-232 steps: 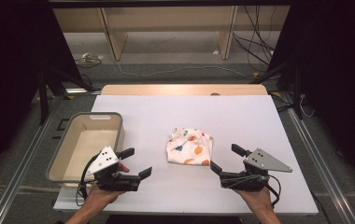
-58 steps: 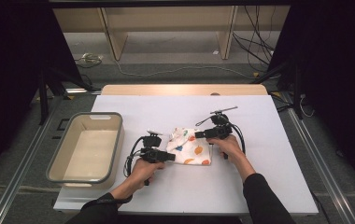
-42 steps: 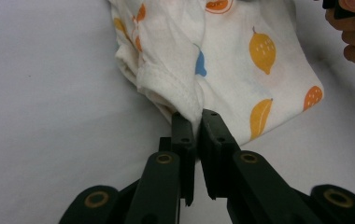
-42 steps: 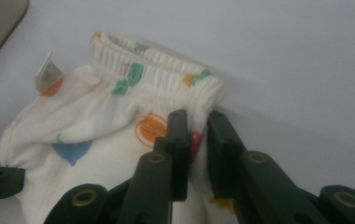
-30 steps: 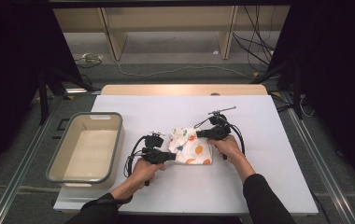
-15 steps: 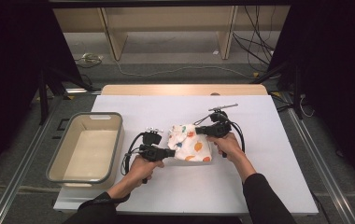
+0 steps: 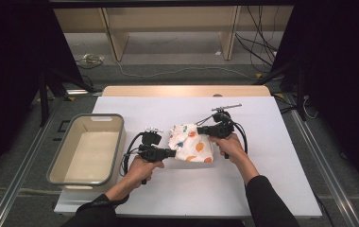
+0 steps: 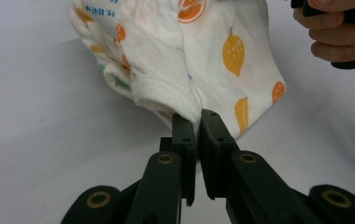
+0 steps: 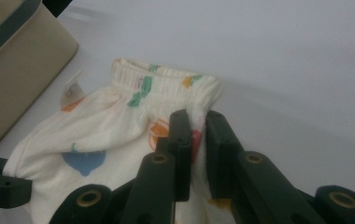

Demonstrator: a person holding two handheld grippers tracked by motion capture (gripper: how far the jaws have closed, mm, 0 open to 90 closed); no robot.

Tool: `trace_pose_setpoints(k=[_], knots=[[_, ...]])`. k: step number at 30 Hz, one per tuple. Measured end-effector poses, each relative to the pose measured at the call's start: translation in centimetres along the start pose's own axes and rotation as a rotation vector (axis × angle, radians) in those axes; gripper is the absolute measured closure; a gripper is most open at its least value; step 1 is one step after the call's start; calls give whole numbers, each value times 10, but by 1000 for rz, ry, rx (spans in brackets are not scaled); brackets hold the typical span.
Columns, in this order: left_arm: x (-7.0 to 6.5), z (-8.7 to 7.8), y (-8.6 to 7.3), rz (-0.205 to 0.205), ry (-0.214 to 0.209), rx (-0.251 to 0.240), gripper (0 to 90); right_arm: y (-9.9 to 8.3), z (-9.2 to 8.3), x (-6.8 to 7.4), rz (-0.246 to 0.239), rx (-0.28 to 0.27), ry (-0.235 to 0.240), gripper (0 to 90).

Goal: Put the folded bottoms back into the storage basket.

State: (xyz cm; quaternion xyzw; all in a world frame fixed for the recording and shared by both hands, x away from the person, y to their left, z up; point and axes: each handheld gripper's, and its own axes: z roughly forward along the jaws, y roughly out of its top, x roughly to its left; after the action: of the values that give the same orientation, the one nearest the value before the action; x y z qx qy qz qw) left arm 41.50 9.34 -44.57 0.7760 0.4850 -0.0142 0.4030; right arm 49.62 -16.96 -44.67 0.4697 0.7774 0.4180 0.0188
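Beige tub (image 7: 87, 150) — left on white table (image 7: 262, 179).

The white label (image 8: 100, 10) on the fruit-print garment (image 8: 203, 51) is cut off by the top edge, its blue print unreadable.

The bench (image 7: 262, 189) is viewed from above, facing forward; the cloth (image 8: 203, 60) is seen close along each gripper's jaws.

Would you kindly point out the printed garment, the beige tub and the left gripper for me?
printed garment (image 7: 192, 146), high view, middle of the cloth.
beige tub (image 7: 84, 178), high view, near rim.
left gripper (image 8: 198, 122), left gripper view, between the fingertips pinching the hem.
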Motion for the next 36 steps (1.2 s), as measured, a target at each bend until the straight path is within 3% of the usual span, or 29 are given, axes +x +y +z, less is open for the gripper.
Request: trace_pose_setpoints(k=[23, 36], knots=[[-1, -14, 6, 13, -20, -21, 848, 7, -7, 11, -20, -36, 10, 821], [-4, -25, 8, 49, -23, -26, 848, 12, -11, 22, -38, -56, 25, 821]])
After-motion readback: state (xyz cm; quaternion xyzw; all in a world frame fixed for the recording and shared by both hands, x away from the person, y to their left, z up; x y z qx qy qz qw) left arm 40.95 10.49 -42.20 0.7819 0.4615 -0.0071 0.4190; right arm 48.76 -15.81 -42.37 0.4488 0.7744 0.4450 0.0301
